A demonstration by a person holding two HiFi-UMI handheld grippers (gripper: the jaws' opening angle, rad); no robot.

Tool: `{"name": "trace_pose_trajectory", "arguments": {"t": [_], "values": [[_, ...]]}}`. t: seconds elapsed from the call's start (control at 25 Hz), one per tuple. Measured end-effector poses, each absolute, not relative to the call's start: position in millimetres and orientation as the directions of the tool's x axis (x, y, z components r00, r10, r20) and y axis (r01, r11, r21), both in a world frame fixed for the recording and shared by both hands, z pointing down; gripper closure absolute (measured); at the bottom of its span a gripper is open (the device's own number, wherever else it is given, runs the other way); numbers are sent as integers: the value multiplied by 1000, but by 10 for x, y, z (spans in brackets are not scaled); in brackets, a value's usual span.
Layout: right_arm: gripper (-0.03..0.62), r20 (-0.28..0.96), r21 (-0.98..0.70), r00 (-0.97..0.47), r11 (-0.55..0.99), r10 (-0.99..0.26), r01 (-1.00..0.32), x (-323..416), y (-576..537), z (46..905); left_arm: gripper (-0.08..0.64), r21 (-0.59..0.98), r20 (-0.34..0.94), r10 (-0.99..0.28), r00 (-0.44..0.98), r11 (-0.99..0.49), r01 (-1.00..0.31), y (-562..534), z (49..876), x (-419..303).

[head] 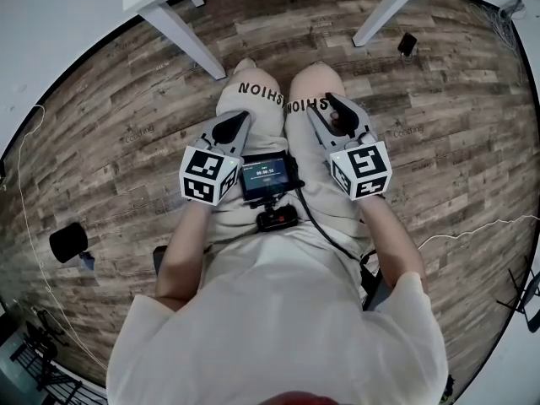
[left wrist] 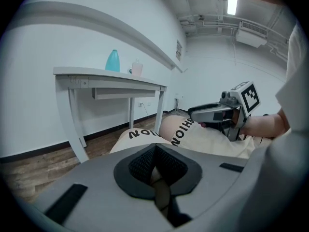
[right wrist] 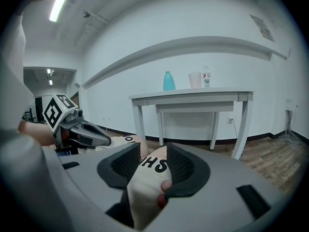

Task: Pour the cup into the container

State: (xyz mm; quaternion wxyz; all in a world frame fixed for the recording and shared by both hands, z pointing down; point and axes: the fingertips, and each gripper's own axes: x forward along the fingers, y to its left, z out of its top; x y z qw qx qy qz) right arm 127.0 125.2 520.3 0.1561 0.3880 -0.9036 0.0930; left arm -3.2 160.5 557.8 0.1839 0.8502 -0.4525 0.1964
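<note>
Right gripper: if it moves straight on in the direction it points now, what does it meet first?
Most likely the person's own right leg. The right gripper points slightly downward along it, and the leg fills the gap between its open jaws. The white table stands farther behind, so it would come later.

Person seated, left claw (head: 240,118) lying on the left thigh (head: 253,95) with jaws together, right claw (head: 331,108) on the right thigh (head: 310,81) with jaws a little apart and empty, both pointing forward and slightly down, left forearm (head: 181,251) and right forearm (head: 392,234) bare, elbows bent beside the body
</note>
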Motion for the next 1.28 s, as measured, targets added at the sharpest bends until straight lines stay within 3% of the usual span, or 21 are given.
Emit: {"name": "trace_pose_trajectory", "arguments": {"t": [0.76, 1.28], "values": [[419, 350, -36, -636, 668, -688, -743, 1365, 1250, 5236, 549, 70, 528, -702, 479, -526, -848, 1553, 5575, 11], [419, 349, -47, -669, 700, -657, -712, 1159, 1258, 5273, 549, 127, 525, -707, 474, -485, -865, 1596, 5626, -154]]}}
